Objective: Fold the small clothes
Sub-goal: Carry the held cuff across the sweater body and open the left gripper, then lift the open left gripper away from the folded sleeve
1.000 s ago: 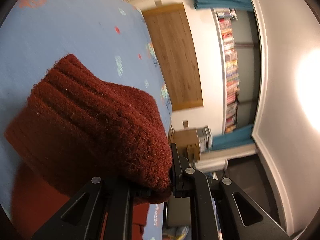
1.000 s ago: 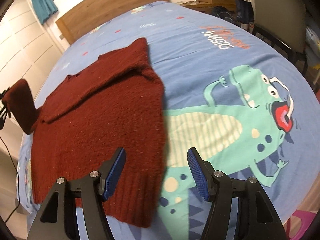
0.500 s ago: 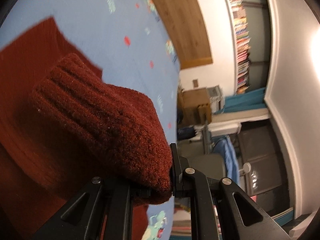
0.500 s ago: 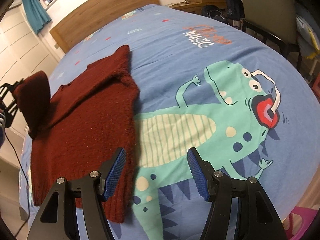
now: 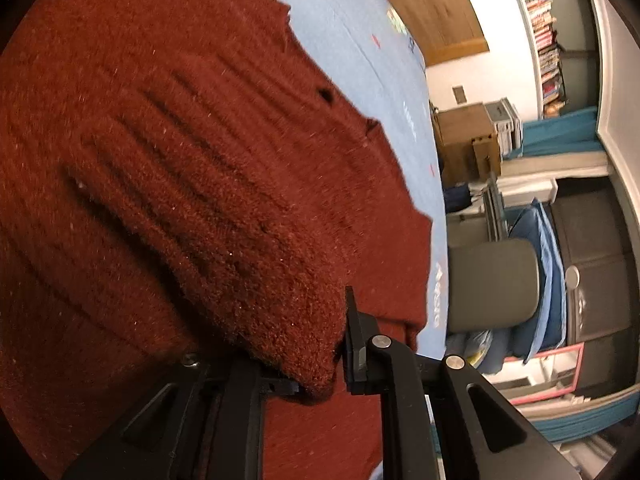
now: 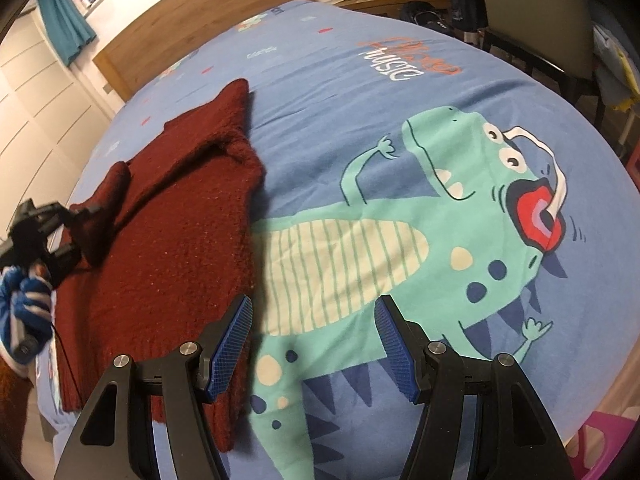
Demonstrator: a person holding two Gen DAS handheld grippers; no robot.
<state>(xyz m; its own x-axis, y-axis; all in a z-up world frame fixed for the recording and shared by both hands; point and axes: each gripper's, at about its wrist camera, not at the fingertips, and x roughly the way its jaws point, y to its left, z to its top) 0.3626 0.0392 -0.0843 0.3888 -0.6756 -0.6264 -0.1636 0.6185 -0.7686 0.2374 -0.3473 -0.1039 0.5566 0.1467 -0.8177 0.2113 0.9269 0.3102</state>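
sweater: we see a dark red knitted wool sweater lying flat on the blue dinosaur-print bedsheet
sleeve: cuff lifted over the body
left gripper: pinching that cuff
right gripper: spread apart, over sweater's hem edge, holding nothing

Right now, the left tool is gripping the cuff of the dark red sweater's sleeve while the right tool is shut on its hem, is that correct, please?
Not quite: the right tool is open and holds nothing, its blue pads apart above the bedsheet beside the sweater's hem, as the right wrist view shows. The rest stands: the left tool is gripping the cuff of the dark red sweater.
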